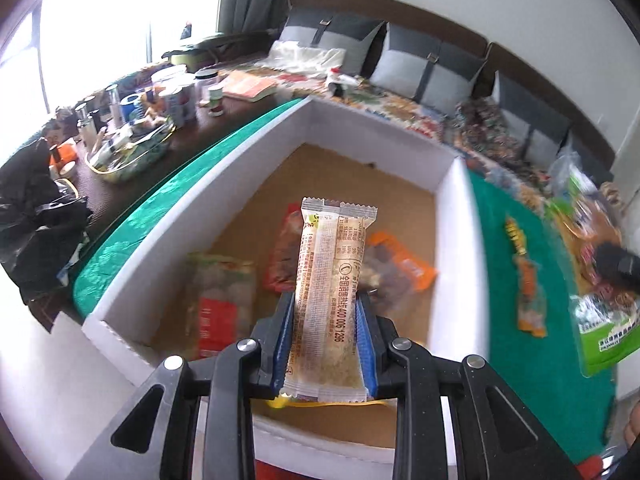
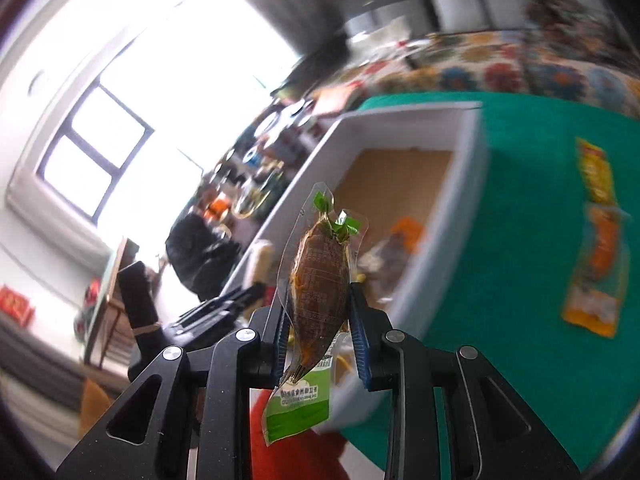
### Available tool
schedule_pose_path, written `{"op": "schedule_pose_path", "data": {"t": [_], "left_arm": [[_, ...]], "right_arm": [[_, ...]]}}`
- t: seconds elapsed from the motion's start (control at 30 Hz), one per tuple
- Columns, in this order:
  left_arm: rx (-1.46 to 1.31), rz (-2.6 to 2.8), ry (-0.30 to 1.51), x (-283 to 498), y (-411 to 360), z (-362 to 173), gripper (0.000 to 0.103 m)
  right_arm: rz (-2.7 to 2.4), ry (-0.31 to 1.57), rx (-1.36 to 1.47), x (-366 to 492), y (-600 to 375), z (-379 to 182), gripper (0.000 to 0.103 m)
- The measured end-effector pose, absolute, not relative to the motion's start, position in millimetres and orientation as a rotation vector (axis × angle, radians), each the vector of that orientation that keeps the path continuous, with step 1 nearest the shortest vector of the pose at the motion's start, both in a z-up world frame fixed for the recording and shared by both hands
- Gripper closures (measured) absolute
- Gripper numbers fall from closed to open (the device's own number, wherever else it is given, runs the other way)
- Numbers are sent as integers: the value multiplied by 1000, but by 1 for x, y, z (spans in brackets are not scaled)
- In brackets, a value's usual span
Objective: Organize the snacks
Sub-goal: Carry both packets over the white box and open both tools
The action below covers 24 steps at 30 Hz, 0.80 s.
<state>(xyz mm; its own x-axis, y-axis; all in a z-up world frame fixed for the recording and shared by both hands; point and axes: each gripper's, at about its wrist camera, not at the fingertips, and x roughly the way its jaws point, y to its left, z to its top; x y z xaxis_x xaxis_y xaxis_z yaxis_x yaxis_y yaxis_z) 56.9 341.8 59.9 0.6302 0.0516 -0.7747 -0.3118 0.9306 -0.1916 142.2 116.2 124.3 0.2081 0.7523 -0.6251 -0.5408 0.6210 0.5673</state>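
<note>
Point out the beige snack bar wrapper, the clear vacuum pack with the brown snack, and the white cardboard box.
beige snack bar wrapper point(image 1: 334, 280), left wrist view, middle of its printed back.
clear vacuum pack with the brown snack point(image 2: 320, 280), right wrist view, the brown bulge.
white cardboard box point(image 1: 240, 148), left wrist view, inner left wall.

Left gripper point(image 1: 326, 322) clamped on a pale long snack bar point(image 1: 332, 288), wrapper seam facing camera, held over the white box point(image 1: 200, 196). Box floor holds a red pack point(image 1: 286, 252), an orange pack point(image 1: 400, 266), a blurred green-red pack point(image 1: 222, 300). Yellow-orange sachet point(image 1: 528, 280) lies on green cloth point(image 1: 500, 280), right of box.
</note>
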Motion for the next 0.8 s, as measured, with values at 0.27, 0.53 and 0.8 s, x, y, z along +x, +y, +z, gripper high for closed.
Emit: {"op": "schedule_pose_path", "data": {"t": [0.27, 0.53, 0.8], "left_arm": [[-320, 362, 791, 34, 354, 53, 14], [-264, 383, 780, 29, 347, 61, 12], [-205, 390, 776, 27, 330, 72, 12]], "right_arm": [[918, 1024, 132, 141, 178, 92, 33], [856, 980, 76, 142, 160, 104, 33], [809, 978, 55, 139, 136, 97, 33]]}}
